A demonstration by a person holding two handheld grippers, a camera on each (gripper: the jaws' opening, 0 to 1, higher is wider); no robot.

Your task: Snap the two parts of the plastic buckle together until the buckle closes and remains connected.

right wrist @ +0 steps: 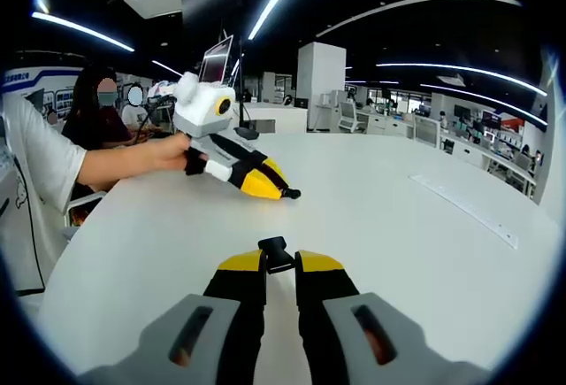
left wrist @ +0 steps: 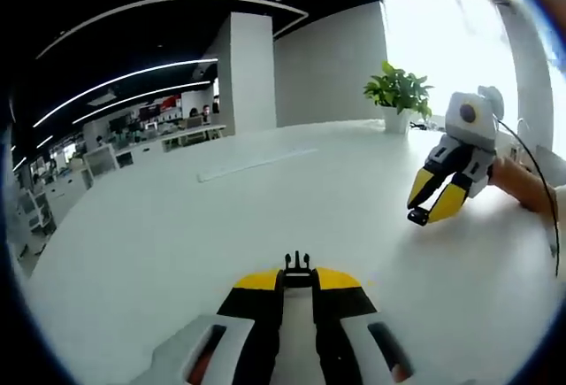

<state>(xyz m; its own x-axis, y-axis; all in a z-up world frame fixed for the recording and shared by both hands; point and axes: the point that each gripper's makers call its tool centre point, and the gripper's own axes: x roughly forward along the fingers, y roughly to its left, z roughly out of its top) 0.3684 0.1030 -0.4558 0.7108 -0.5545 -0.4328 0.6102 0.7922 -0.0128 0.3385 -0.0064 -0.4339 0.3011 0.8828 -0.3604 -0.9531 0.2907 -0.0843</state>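
Nearest in the left gripper view, the left gripper (left wrist: 298,281) has its yellow-tipped jaws drawn narrow on a small black buckle part (left wrist: 298,270), whose prongs stick out past the tips, so this looks like the pronged half. It hangs just above the white counter (left wrist: 177,226). Well apart to the right, the right gripper (left wrist: 431,205) is held by a hand (left wrist: 517,186) and points down toward the counter with something dark at its tips, too small to make out. A potted plant (left wrist: 400,93) stands further back.

Close up in the right gripper view, the right gripper (right wrist: 279,263) is likewise narrowed on the other buckle part (right wrist: 276,254), a blocky black piece, likely the socket half. Across the counter (right wrist: 398,226) the left gripper (right wrist: 285,193) shows with a dark tip.

Judging from this, each half is grasped, but the two are well apart. Bringing them together, lining them up and snapping them shut all remain to be done.
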